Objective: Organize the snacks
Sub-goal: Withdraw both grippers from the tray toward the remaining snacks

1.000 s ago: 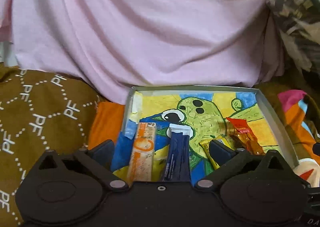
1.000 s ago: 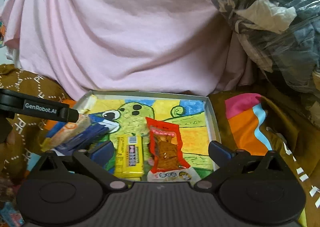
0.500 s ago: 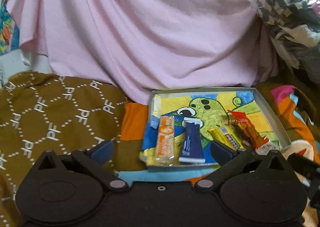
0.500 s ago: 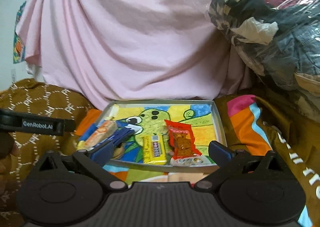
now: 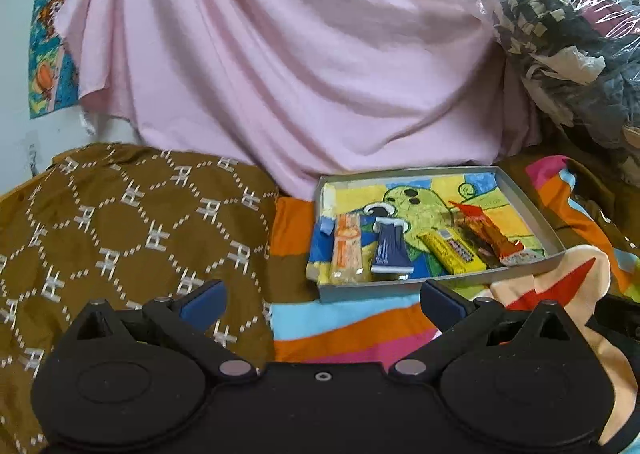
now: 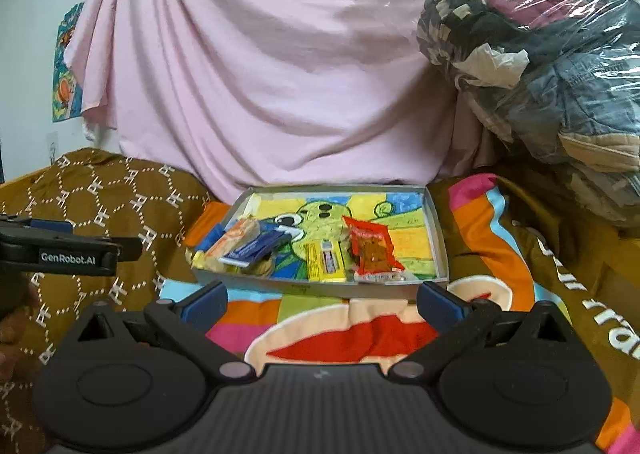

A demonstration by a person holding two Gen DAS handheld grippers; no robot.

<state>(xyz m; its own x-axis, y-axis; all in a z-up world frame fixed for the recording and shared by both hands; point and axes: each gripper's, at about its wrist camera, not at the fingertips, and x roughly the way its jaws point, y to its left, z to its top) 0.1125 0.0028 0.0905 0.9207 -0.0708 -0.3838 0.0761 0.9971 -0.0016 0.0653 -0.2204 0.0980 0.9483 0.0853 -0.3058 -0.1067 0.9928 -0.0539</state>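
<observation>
A shallow grey tray [image 5: 532,206] [image 6: 437,226] with a cartoon picture on its floor lies on the bed. In it, side by side, lie an orange snack pack [image 5: 347,250] [image 6: 236,236], a dark blue pack [image 5: 390,248] [image 6: 256,246], a yellow bar [image 5: 450,252] [image 6: 326,260] and a red pack [image 5: 488,232] [image 6: 370,250]. My left gripper [image 5: 322,300] is open and empty, short of the tray's near left corner. My right gripper [image 6: 320,300] is open and empty, short of the tray's near edge. The left gripper's body also shows in the right wrist view [image 6: 68,254].
The tray rests on a colourful striped blanket [image 5: 352,328] [image 6: 476,226]. A brown patterned cloth [image 5: 128,226] [image 6: 108,194] lies to the left. A pink sheet [image 5: 288,66] hangs behind. A plastic-wrapped bundle of clothes [image 6: 552,66] is piled at the right.
Both grippers have drawn back and up from over the tray, so the whole tray and the blanket in front of it now show. The snacks have not moved.
</observation>
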